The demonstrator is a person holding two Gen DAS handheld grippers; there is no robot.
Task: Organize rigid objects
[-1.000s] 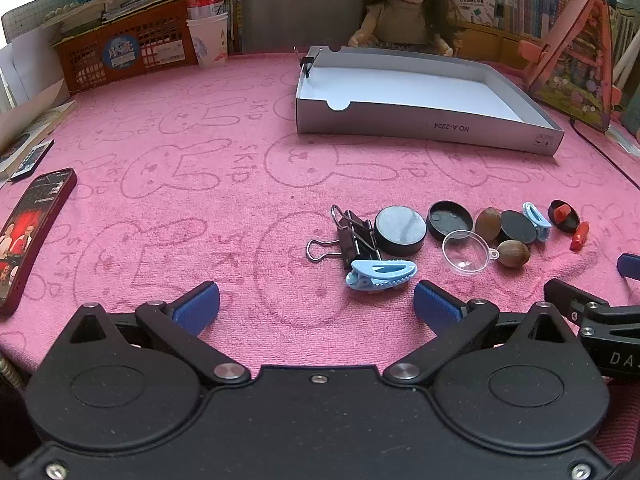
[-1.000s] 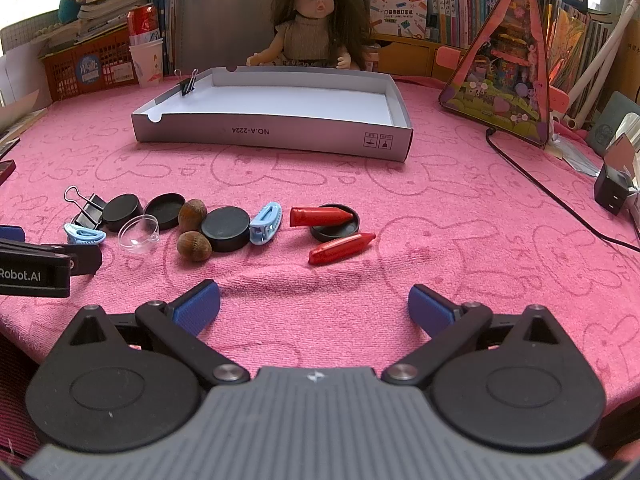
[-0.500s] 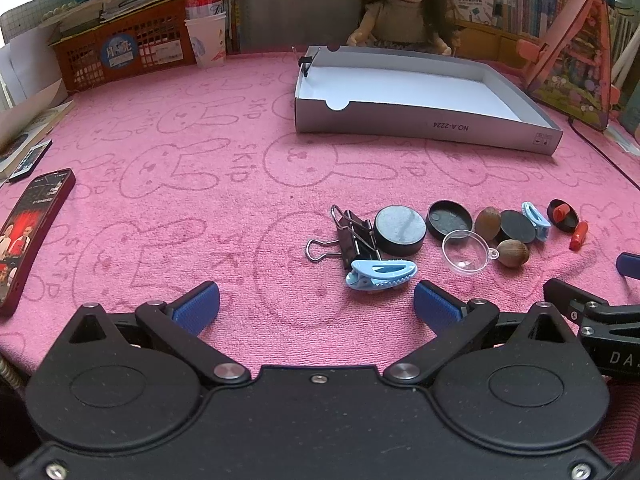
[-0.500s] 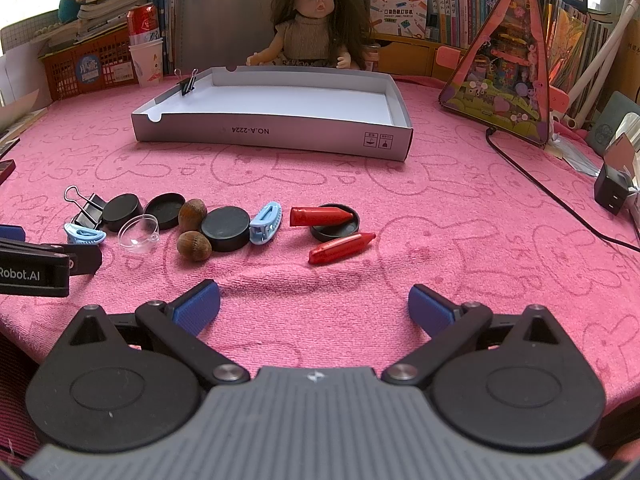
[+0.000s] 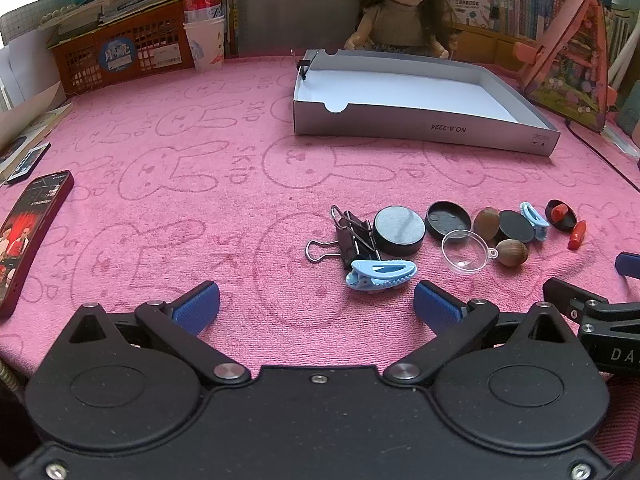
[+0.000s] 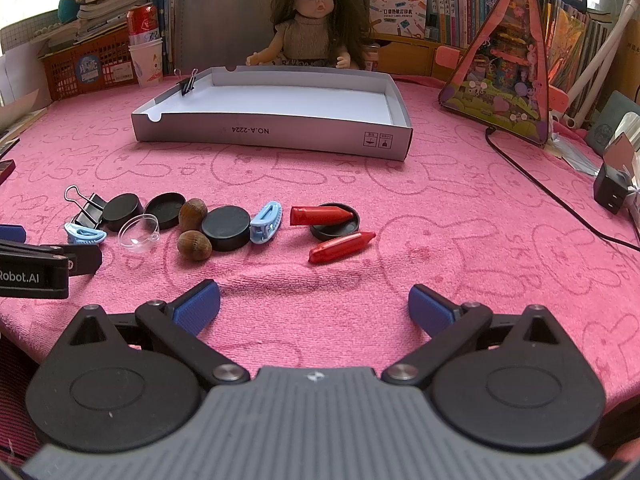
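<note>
While both of my tools hover low at the near edge of the counter (image 6: pixel 460 208), each stands wide open and holds nothing: left tool (image 5: pixel 317 300), right tool (image 6: pixel 314 304). Between them and the box lies a row of small rigid objects on the pink bunny-print cloth. From my left: a black binder clip (image 5: pixel 352 236) with wire handles; a light-blue hair clip (image 5: pixel 382 274) just in front of it, nearest my left tool; a black puck (image 5: pixel 399 230) touching the binder clip; an upturned black lid (image 5: pixel 449 220); a clear plastic half-dome (image 5: pixel 466 256); two brown nuts (image 6: pixel 194 232); a second black puck (image 6: pixel 226 227); a second light-blue hair clip (image 6: pixel 266 222) beside it. Farther to my right, one red crayon-shaped piece (image 6: pixel 320 215) rests across a shallow black lid (image 6: pixel 335 229), and another red piece (image 6: pixel 341 247) lies on the cloth just in front, ahead of my right tool. Beyond the row, well apart, sits an open grey cardboard box (image 6: pixel 272 136) with a white floor; a small black binder clip (image 6: pixel 186 86) grips its far left wall. A doll (image 6: pixel 316 20) sits behind the box.
</note>
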